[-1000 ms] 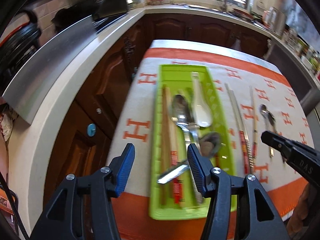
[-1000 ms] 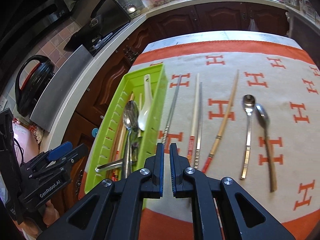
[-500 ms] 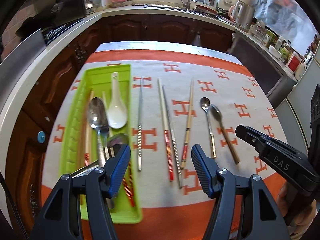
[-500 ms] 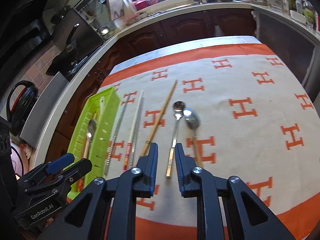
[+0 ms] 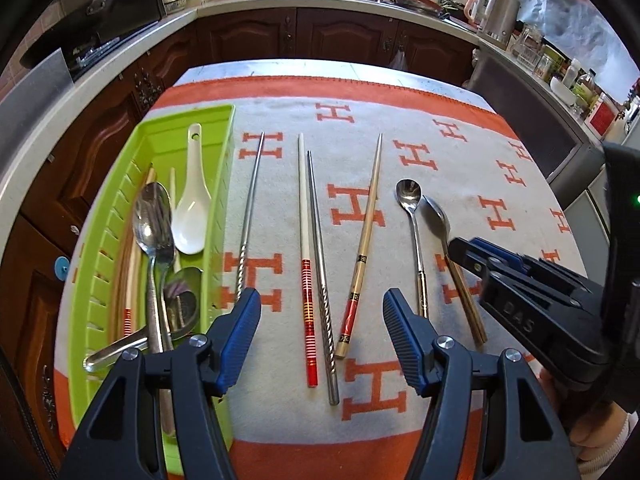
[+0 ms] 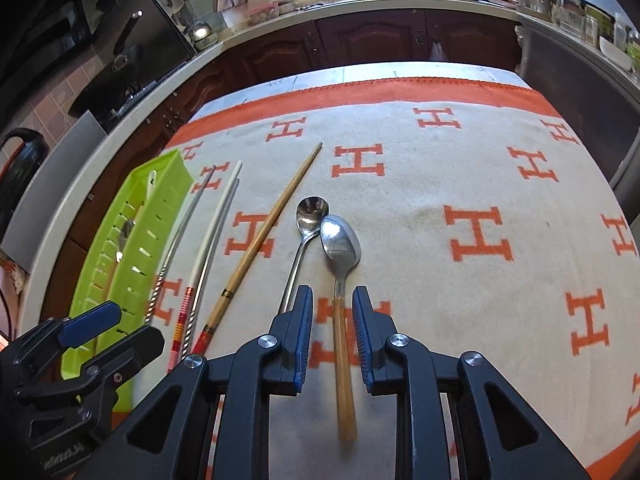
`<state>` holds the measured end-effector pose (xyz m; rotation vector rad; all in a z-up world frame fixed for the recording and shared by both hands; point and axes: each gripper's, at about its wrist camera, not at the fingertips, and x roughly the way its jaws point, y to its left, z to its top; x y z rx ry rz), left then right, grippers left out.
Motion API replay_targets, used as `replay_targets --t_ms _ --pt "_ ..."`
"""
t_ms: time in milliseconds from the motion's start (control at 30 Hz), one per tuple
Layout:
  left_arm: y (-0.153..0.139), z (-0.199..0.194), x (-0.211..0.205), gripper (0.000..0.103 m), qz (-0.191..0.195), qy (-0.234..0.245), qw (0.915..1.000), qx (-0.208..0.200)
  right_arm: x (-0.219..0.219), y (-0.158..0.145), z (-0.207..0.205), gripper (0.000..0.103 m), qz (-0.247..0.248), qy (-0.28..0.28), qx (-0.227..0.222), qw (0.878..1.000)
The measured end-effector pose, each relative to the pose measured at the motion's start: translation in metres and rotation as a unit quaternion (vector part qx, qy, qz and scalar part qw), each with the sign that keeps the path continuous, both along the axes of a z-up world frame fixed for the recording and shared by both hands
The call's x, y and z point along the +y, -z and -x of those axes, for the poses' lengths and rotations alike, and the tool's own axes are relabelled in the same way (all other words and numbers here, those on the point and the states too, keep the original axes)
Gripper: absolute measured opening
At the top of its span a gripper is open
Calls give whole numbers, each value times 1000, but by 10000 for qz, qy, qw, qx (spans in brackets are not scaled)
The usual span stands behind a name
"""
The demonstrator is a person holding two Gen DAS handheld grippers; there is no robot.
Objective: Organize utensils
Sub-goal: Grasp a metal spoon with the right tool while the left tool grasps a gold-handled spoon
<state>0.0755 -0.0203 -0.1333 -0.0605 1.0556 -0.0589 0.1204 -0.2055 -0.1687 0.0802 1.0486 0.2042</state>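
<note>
Right claw (image 6: 332,312): jaws parted a little, having just been opening; the wood-handled spoon (image 6: 341,264) has its handle between the pads, which look clear of it on both sides, so nothing is gripped yet.
Why there: I judge it is lined up along the handle, ready to close on it.
Left claw (image 5: 322,328): jaws wide, having just been opening, empty; it hovers over the near ends of the loose chopsticks, right of the tray (image 5: 116,216).
Small spoon (image 5: 412,232): just left of the wood-handled spoon, bowls nearly touching.
Chopsticks: bamboo stick (image 5: 366,236), white stick (image 5: 305,240), two steel sticks (image 5: 320,264), all in a row on the cloth (image 5: 480,168) between tray and spoons, handles toward the claws, so easy to grab.
Tray: left edge of the cloth; already holds a white spoon (image 5: 192,208), metal spoons and some sticks.
Progress: partly done; six pieces are outside the tray.
Risk: the two spoons lie close, so closing may nudge the small one.
</note>
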Motion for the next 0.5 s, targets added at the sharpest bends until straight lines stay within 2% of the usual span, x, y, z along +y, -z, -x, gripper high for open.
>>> replay_targets --t_ms 233,367,500 --pt "9 -9 -3 62 75 22 9999 93 16 18 -32 21 471 -91 116 9988" --pt "9 -12 -4 62 100 39 9999 78 26 22 -39 21 818 -153 -50 9965" --pt "9 -18 -6 62 212 52 9997 107 23 23 -40 13 808 -98 -109 9966"
